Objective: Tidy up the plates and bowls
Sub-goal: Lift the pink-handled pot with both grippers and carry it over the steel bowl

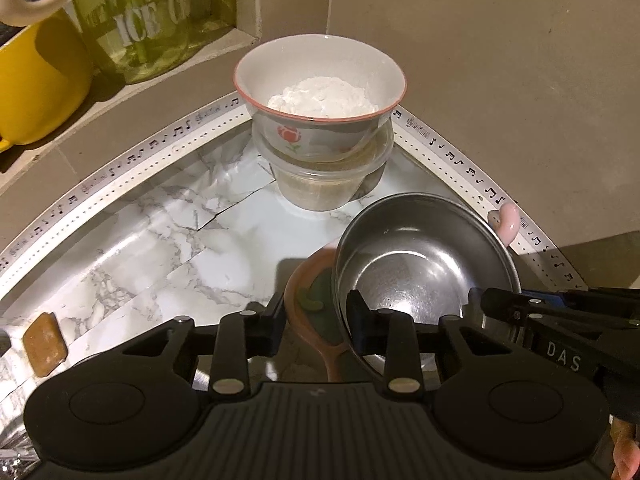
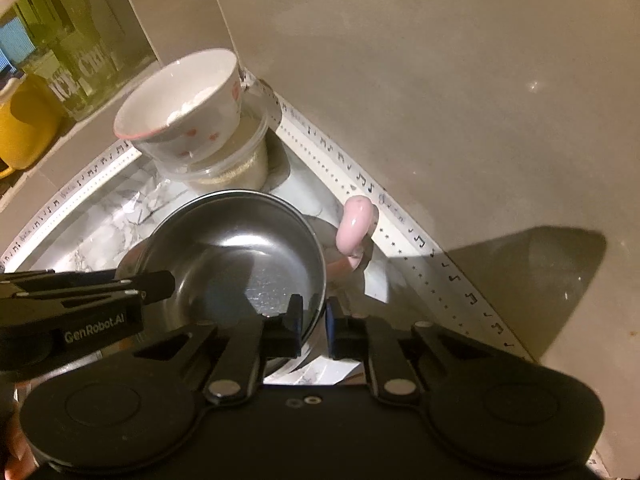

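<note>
Both claws clamped on shiny round steel bowl (image 1: pixel 424 264): left claw (image 1: pixel 316 320) near rim, right claw (image 2: pixel 314 320) opposite. Ahead: floral white bowl (image 1: pixel 320 92) already nested in clear tub (image 1: pixel 324 184). Steel bowl unplaced.

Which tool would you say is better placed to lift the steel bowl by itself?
Probably the right tool: it pinches only the steel bowl rim, whereas the left tool clamps that rim and the brown dish together.
</note>
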Motion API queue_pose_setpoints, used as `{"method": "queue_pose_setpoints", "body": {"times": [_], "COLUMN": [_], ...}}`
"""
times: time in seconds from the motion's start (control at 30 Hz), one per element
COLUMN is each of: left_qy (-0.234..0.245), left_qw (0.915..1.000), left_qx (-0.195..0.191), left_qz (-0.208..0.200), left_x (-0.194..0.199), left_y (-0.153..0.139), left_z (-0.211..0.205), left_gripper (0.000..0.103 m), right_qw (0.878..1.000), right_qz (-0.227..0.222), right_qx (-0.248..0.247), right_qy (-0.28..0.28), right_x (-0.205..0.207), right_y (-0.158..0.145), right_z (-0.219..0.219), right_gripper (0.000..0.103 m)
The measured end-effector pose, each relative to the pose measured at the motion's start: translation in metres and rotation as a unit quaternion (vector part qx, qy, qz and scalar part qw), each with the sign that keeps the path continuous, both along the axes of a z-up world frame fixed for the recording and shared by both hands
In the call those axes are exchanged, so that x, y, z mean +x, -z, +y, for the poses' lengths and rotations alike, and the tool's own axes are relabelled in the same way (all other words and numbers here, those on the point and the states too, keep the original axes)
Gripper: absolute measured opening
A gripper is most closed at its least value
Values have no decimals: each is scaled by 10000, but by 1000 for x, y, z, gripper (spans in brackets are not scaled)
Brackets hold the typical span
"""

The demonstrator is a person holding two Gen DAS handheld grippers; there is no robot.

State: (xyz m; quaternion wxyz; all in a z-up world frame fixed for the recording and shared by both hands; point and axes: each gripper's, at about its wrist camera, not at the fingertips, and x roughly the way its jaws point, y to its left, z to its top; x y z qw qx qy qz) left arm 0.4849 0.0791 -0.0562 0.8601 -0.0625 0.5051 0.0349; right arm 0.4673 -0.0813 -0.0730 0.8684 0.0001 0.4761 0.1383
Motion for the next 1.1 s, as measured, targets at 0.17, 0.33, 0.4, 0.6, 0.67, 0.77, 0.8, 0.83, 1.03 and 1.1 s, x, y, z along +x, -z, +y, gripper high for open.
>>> {"method": "queue_pose_setpoints", "body": {"times": [0.17,0.33,0.4,0.6,0.67,0.77,0.8,0.83,1.03,1.1], "left_qy": [-31,-82,-130,-286,-354,-453,-474,-509,-732,-795], "left_qw": [10000,9998,9997,9992,9989,9984,9983,9980,9968,9964], "left_qx": [12,49,82,184,215,268,299,320,303,299], "left_qz": [-75,-144,-193,-218,-205,-196,-189,-190,-73,-27], "left_x": [-12,-31,-41,-76,-89,-107,-112,-116,-146,-153], "left_y": [-16,-36,-46,-63,-66,-69,-70,-69,-59,-53], "left_z": [1,9,12,30,38,50,54,56,72,78], "left_gripper": [31,31,31,31,31,31,31,31,31,31], "right_qw": [9999,9998,9995,9981,9973,9957,9952,9946,9912,9900], "right_qz": [-57,-82,-131,-250,-263,-270,-271,-271,-236,-202], "right_qx": [0,78,36,5,11,30,31,26,-62,-87], "right_qy": [-89,-184,-290,-558,-688,-883,-944,-999,-1303,-1396], "right_x": [-9,-20,-28,-52,-61,-73,-77,-81,-99,-104], "right_y": [-13,-29,-37,-55,-59,-62,-63,-64,-62,-60], "right_z": [2,7,12,29,36,48,52,57,85,93], "right_gripper": [11,12,12,12,12,11,11,11,12,11]}}
